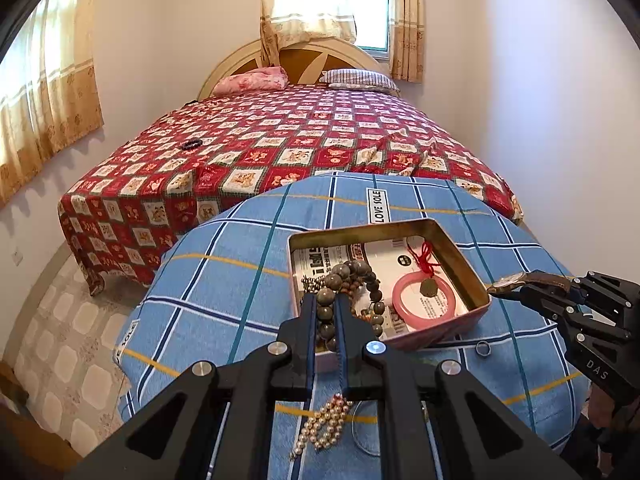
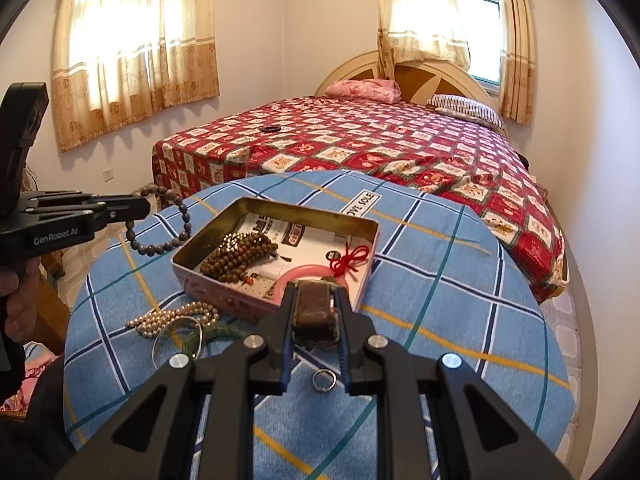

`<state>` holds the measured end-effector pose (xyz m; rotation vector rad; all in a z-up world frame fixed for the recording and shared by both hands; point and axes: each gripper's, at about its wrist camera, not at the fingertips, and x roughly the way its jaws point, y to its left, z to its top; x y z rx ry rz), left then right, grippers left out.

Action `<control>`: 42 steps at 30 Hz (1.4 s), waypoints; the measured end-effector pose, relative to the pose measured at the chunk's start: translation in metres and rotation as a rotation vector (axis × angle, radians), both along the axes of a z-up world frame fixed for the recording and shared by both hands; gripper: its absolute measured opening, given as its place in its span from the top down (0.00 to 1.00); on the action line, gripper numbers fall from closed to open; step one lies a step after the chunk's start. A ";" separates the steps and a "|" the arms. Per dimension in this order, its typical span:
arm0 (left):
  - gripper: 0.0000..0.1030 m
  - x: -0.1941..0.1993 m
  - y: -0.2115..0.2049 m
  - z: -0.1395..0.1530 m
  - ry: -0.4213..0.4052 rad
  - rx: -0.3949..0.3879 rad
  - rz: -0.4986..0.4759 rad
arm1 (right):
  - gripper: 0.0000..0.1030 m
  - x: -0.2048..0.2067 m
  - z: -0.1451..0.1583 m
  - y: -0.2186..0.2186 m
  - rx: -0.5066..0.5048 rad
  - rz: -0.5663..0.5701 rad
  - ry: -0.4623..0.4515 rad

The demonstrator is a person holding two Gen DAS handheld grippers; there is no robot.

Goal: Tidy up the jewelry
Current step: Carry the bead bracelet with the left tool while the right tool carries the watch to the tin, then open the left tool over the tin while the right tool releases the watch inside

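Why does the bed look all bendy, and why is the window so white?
Left wrist view: the fisheye lens bows the bed and darkens the picture's corners. Right wrist view: daylight behind the curtains washes them out nearly white, while the tin on the blue cloth stays sharp and evenly lit.

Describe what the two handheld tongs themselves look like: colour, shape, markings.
Both tongs are matte black plastic with angular, cut-out frames, silver round bolts and blue-lined fingers. The left tongs carry white "GenRobot.AI" lettering on the side; the right tongs show "DAS". A bare hand grips the left handle; no cables visible.
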<state>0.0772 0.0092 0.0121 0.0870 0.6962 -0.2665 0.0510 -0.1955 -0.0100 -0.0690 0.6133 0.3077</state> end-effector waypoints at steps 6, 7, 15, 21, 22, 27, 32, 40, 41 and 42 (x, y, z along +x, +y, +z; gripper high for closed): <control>0.92 0.009 -0.004 0.002 -0.006 0.017 -0.003 | 0.80 0.006 0.003 0.000 0.000 -0.002 -0.009; 0.92 0.010 -0.005 0.002 -0.007 0.020 -0.003 | 0.80 0.008 0.003 0.001 -0.002 -0.001 -0.010; 0.92 0.023 -0.009 0.002 -0.008 0.048 -0.007 | 0.80 0.019 0.007 0.002 -0.005 0.000 -0.019; 0.92 0.034 -0.012 0.002 -0.012 0.068 -0.009 | 0.80 0.029 0.008 0.004 -0.017 0.002 -0.016; 0.92 0.037 -0.013 0.003 -0.014 0.071 -0.009 | 0.80 0.030 0.007 0.005 -0.019 0.002 -0.015; 0.92 0.052 -0.018 -0.004 -0.001 0.091 -0.013 | 0.80 0.044 0.004 0.008 -0.031 0.007 0.001; 0.92 0.063 -0.028 -0.011 0.012 0.103 -0.021 | 0.80 0.061 -0.003 0.012 -0.036 0.013 0.026; 0.92 0.087 -0.033 -0.029 0.049 0.130 -0.009 | 0.80 0.085 -0.019 0.023 -0.070 0.017 0.057; 0.92 0.090 -0.033 -0.031 0.052 0.133 -0.009 | 0.80 0.088 -0.020 0.024 -0.073 0.017 0.061; 0.92 0.092 -0.034 -0.032 0.053 0.136 -0.012 | 0.80 0.091 -0.022 0.025 -0.076 0.018 0.065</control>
